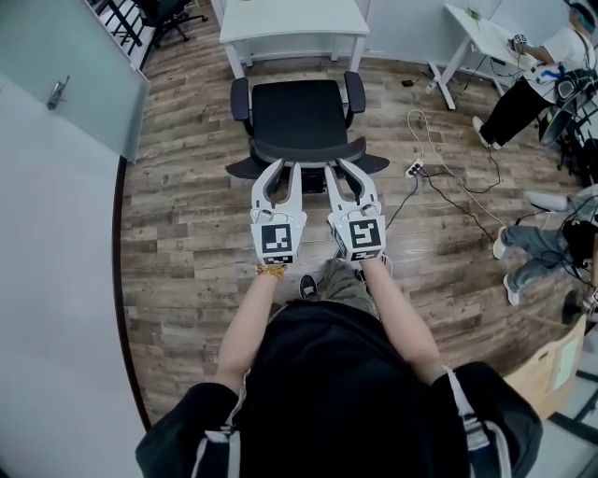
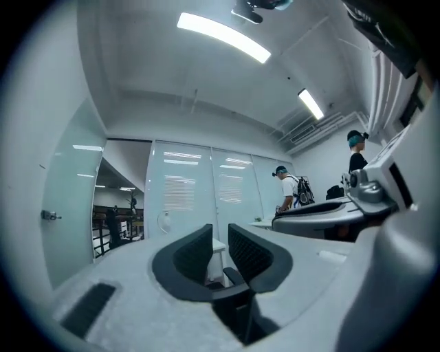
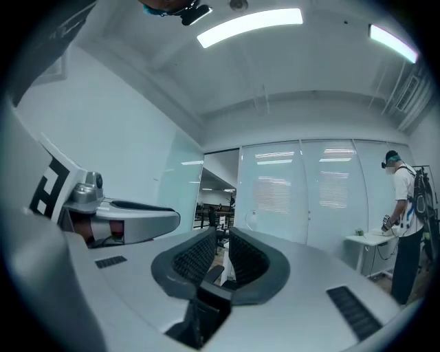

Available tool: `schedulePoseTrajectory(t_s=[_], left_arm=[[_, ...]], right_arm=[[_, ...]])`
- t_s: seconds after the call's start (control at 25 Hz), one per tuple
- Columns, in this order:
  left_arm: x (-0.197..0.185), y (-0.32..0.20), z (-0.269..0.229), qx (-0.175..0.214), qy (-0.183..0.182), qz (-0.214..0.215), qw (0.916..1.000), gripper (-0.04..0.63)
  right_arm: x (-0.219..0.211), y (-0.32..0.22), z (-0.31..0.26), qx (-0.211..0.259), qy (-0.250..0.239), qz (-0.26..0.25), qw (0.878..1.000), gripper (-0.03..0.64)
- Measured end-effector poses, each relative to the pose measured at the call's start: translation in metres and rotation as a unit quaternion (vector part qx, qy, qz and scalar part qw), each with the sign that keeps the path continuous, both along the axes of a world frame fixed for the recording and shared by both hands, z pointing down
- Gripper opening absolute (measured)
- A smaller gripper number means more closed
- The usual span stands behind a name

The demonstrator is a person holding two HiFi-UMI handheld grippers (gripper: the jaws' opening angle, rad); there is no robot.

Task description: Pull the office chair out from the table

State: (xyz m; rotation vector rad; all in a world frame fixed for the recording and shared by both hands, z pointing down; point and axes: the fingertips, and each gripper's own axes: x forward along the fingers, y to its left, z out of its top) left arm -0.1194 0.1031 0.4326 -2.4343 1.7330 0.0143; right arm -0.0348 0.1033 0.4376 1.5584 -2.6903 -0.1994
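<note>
Ahead of the person's chest, the left gripper and right gripper sit side by side, both pointing to 12 o'clock. Each gripper's jaws stand slightly apart with a narrow gap. They pinch nothing, and only the far glass wall shows between them. In the head view their tips overlap the backrest of the chair, which stands at 12 o'clock with its back toward the person. Its seat faces the table, farther off at 12 o'clock, with a strip of floor between them. A power strip lies at 2 o'clock.
</note>
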Motion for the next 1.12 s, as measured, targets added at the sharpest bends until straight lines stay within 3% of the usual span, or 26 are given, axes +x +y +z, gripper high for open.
schedulePoseTrajectory(t_s=[0.24,1.12], left_arm=[[-0.004,0.001,-0.012,0.029,-0.001,-0.025,0.9993,0.028],[-0.019,-0.003,-0.003,0.012,-0.02,-0.025,0.9994,0.025]], right_arm=[[-0.006,-0.001,-0.013,0.019,0.005,0.011,1.0,0.009],[0.0,-0.013,0.0,0.004,0.029,0.02,0.999,0.006]])
